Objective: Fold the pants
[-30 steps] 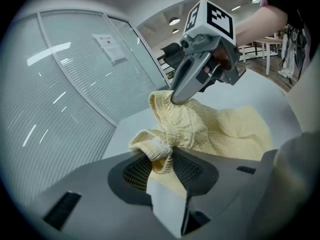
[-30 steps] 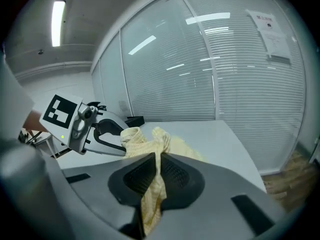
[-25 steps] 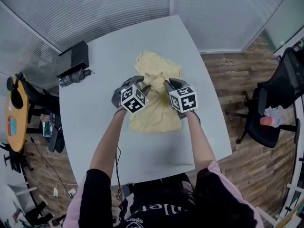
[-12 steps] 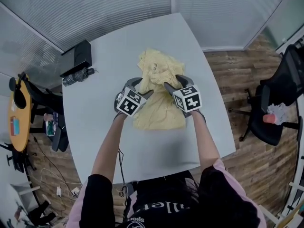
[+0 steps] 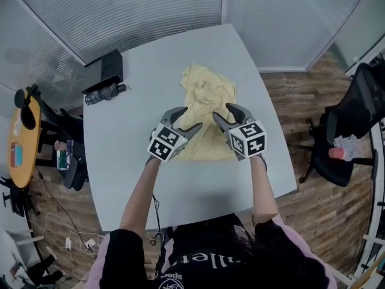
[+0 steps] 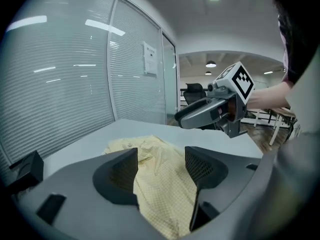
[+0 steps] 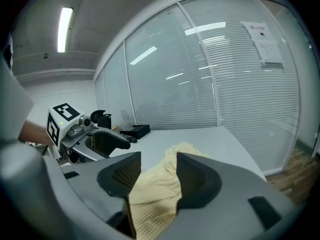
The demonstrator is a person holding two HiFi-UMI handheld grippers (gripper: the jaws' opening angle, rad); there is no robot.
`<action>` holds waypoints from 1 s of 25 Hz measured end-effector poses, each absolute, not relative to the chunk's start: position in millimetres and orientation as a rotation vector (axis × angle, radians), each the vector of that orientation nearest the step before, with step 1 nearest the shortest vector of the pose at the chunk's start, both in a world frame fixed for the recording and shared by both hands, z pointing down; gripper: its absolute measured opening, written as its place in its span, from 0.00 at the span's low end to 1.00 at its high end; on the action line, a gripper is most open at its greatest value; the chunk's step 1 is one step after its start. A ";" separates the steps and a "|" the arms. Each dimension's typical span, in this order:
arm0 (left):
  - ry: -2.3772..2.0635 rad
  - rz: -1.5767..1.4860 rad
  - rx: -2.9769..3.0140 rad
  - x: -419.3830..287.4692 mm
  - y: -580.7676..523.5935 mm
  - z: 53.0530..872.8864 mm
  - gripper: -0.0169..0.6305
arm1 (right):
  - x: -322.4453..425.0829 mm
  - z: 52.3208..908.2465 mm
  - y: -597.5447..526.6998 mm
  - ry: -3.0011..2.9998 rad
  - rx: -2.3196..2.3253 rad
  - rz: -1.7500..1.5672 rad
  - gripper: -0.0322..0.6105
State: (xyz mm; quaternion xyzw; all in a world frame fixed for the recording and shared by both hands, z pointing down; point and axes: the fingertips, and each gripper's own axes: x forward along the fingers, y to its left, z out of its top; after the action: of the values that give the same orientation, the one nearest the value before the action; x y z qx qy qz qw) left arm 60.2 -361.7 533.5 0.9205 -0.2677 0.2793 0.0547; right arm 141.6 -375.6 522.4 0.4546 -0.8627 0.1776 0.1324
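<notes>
Both grippers hover over the near half of the pants (image 5: pixel 208 95), and neither is gripping anything. On the left gripper (image 6: pixel 161 156) the jaws have just been opening and now stand wide apart. The pale yellow cloth shows through the gap, lying below and beyond the pads (image 6: pixel 202 165), which do not press on it. On the right gripper (image 7: pixel 158 166) the jaws have likewise just been opening and stand released. There too I see the cloth through the gap with daylight on both sides of it, and nothing is pinched.

From the head view, the pants lie bunched on the grey table (image 5: pixel 132 131), roughly in the middle of it and toward the far edge. The far part is crumpled into folds, and the near part is flatter, spreading out under the two grippers. The two tools sit side by side, tips angled inward toward each other and apart.

Off to the left on the table, well clear of the pants, I see a black box (image 5: pixel 111 66) with a dark rolled bundle (image 5: pixel 103 94) just beside it. A black office chair (image 5: pixel 352 131) stands on the wood floor to the right of the table.
</notes>
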 end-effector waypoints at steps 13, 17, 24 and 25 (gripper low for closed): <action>-0.839 0.539 2.843 14.6 -250.5 456.2 0.50 | 101.7 466.5 -255.9 -2.606 1.305 0.467 0.29; -0.862 0.504 2.825 -11.4 -208.6 450.0 0.49 | 83.6 453.3 -218.6 -2.635 1.285 0.478 0.27; -0.923 0.461 2.764 -61.1 -147.9 456.3 0.34 | 50.2 446.3 -163.2 -2.640 1.248 0.475 0.23; -0.924 0.455 2.765 -66.0 -140.5 455.4 0.29 | 44.7 446.4 -155.0 -2.635 1.242 0.463 0.22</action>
State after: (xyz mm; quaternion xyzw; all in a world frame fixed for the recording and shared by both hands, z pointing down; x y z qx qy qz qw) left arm -66.0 -140.5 455.4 0.9329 -0.3117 0.1534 0.0953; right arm 44.7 -155.0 446.4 0.4191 -0.8892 0.1562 0.0959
